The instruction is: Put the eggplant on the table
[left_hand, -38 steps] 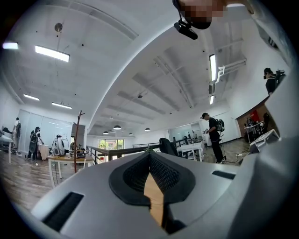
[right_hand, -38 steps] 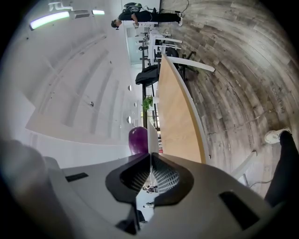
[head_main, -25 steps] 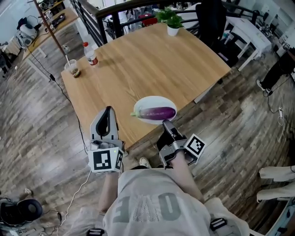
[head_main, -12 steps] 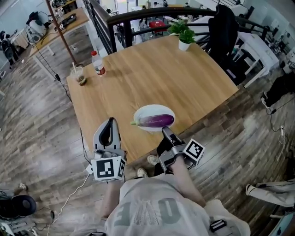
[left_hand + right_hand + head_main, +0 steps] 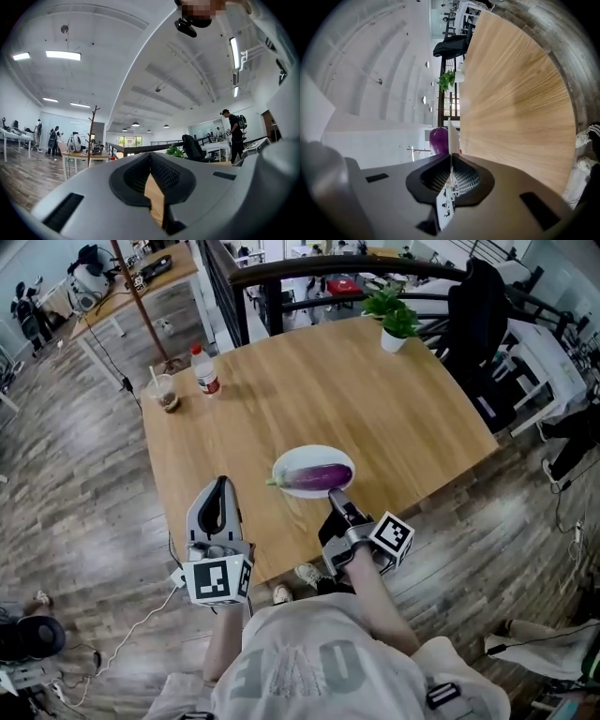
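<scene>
A purple eggplant (image 5: 319, 475) lies on a white plate (image 5: 287, 461) near the front edge of the wooden table (image 5: 375, 399). My right gripper (image 5: 335, 495) is shut on the plate's near rim. In the right gripper view the thin white plate rim (image 5: 451, 133) runs between the closed jaws of the right gripper (image 5: 451, 157), with the eggplant (image 5: 438, 140) just beyond. My left gripper (image 5: 220, 486) hangs over the table's front left part, left of the plate. In the left gripper view the left gripper (image 5: 150, 154) has its jaw tips together with nothing held.
A capped bottle (image 5: 204, 369) and a drink cup (image 5: 165, 393) stand at the table's far left corner. A potted plant (image 5: 397, 326) sits at the far edge. A dark railing (image 5: 281, 268) and a chair with a black jacket (image 5: 473, 306) lie beyond.
Both grippers have moved forward over the table. The plate with the eggplant has gone with the right gripper and now sits further in from the near edge.
</scene>
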A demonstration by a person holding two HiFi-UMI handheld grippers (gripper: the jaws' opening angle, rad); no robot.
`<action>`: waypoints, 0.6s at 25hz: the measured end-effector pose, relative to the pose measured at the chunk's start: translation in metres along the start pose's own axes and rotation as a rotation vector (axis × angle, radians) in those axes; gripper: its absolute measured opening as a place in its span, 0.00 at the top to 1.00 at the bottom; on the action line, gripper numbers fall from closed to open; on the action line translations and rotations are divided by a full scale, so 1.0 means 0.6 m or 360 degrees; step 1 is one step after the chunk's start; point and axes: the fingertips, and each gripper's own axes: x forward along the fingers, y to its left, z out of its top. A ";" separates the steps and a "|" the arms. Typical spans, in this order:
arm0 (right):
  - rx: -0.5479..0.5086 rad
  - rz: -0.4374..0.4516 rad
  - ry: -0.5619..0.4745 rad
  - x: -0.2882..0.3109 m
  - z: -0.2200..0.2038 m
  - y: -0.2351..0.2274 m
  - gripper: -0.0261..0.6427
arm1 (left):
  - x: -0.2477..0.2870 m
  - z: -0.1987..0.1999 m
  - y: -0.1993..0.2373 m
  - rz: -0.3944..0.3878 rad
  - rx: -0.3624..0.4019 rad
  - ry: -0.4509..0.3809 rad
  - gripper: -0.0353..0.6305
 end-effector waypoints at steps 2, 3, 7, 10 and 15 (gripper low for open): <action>0.0001 0.0005 0.0021 0.020 0.010 -0.003 0.92 | 0.009 -0.004 0.001 0.0018 0.0000 0.0009 0.93; 0.0000 0.0002 0.0030 0.029 0.014 -0.006 0.92 | 0.011 -0.006 0.001 0.0025 0.0001 0.0012 0.93; 0.0030 -0.0031 0.0065 0.057 0.023 -0.028 0.92 | 0.015 -0.012 0.003 0.0054 0.0014 0.0041 0.93; 0.0019 -0.0059 0.0088 0.073 0.028 -0.044 0.92 | 0.019 -0.017 0.005 0.0078 0.0025 0.0062 0.93; 0.0008 -0.0116 0.0136 0.099 0.031 -0.079 0.92 | 0.019 -0.027 0.008 0.0106 0.0048 0.0107 0.93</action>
